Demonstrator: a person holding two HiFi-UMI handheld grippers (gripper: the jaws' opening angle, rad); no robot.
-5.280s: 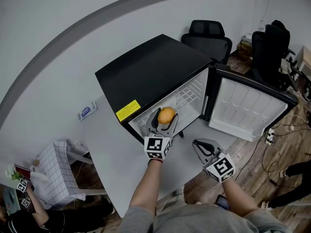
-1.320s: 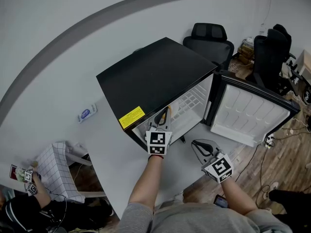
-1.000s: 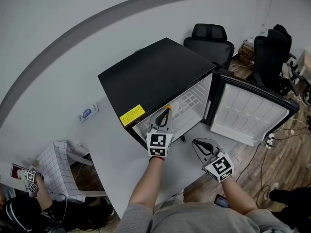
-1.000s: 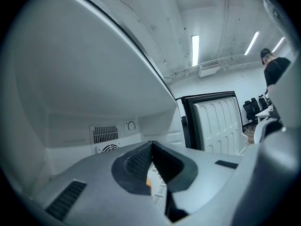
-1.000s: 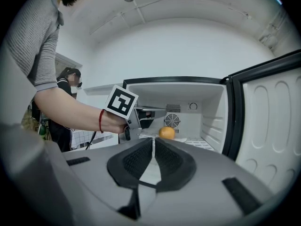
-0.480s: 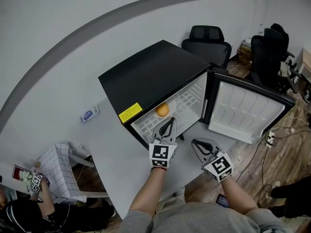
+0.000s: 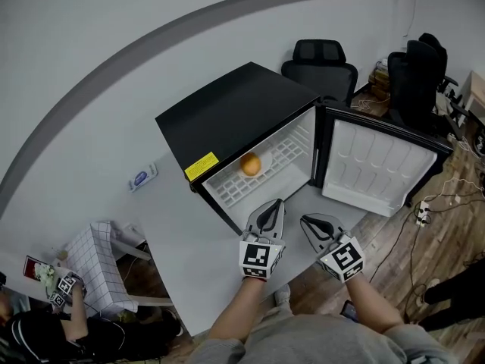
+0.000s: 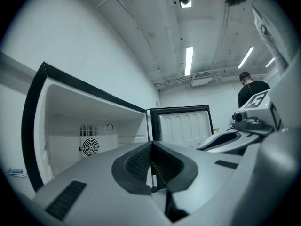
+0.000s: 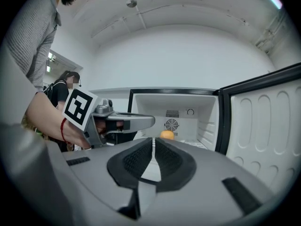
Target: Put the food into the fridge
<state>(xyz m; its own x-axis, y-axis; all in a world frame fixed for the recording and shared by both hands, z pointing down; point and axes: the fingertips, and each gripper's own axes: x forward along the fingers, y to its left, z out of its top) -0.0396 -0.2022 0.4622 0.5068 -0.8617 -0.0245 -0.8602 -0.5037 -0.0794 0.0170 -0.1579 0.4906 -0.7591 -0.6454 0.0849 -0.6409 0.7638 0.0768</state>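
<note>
A small fridge [image 7: 235, 112] stands open on the white worktop [image 7: 182, 237]. Just before it, the left claw [image 7: 277, 204] is closed and empty, and the right claw [image 7: 306, 221] beside it is the same. The orange [image 7: 251, 164] lies on the fridge shelf, so placing seems done; perhaps closing the door [image 7: 379, 165] remains. Earlier the left claw held the orange inside; now it is out.

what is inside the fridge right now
One orange fruit sits on the white wire shelf, and a round fan grille shows on the back wall. The fridge top covers the deeper left part; anything below the shelf cannot be seen.
</note>
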